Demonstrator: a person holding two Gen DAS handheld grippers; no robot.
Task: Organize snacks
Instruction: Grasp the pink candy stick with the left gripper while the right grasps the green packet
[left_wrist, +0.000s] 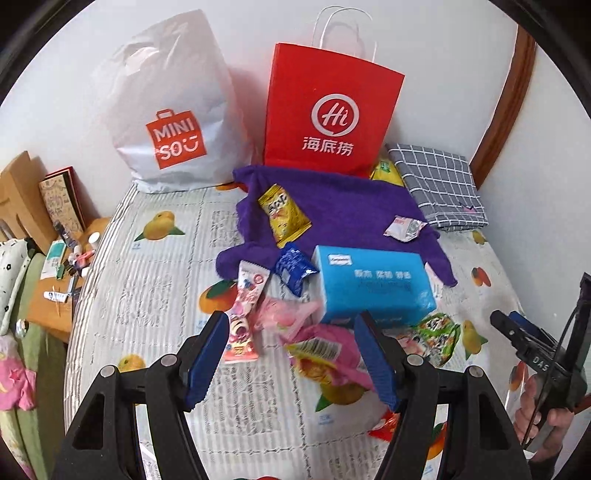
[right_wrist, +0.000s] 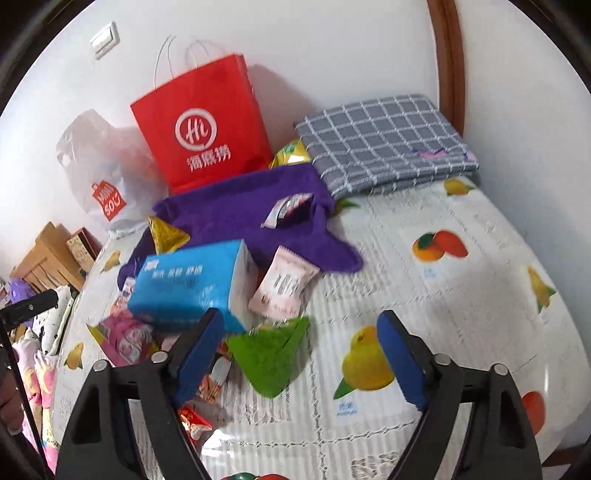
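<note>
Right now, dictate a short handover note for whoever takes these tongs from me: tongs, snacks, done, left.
Left tongs: open, empty, over the pink snack packets.
Right tongs: open, empty, above the green foil packet.
Snacks lie loose around the blue tissue box; a yellow foil packet and a small white wrapped snack sit on the purple towel.
The red paper bag and white plastic Miniso bag stand against the wall.
Done: nothing visibly sorted. Left: gather every packet.

The blue tissue box (left_wrist: 375, 284) hides, perhaps, several snack packets (left_wrist: 437, 334).
</note>
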